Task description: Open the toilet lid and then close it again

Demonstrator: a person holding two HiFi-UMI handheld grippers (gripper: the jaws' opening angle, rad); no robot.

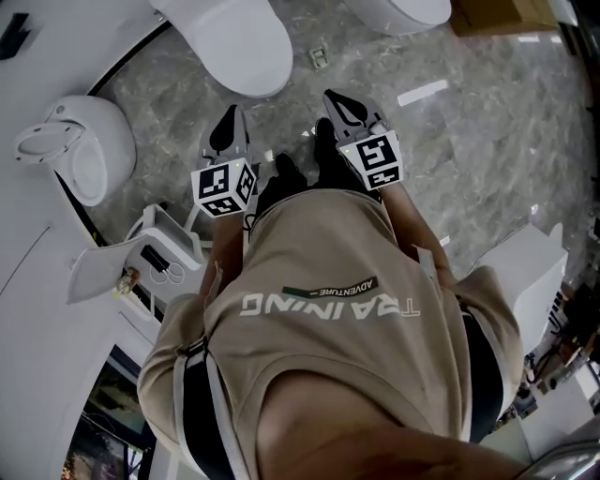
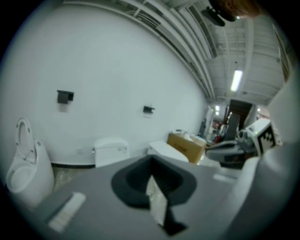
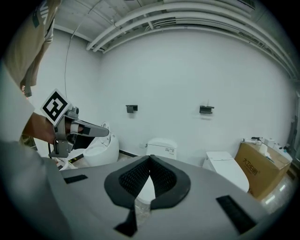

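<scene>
A white toilet (image 1: 234, 42) stands straight ahead on the marble floor, and its lid looks down. It also shows in the left gripper view as the middle toilet (image 2: 111, 150) and just over my jaws in the right gripper view (image 3: 161, 147). My left gripper (image 1: 230, 120) and right gripper (image 1: 339, 103) are held side by side in front of my chest, short of the toilet and touching nothing. The left gripper (image 2: 151, 161) is shut with nothing in it. So is the right gripper (image 3: 150, 159).
A toilet with its lid raised (image 1: 80, 150) stands to the left. Another toilet (image 1: 403, 11) and a cardboard box (image 1: 497, 14) lie to the right. A white unit holding small items (image 1: 141, 267) is by my left side, and a white fixture (image 1: 525, 272) by my right.
</scene>
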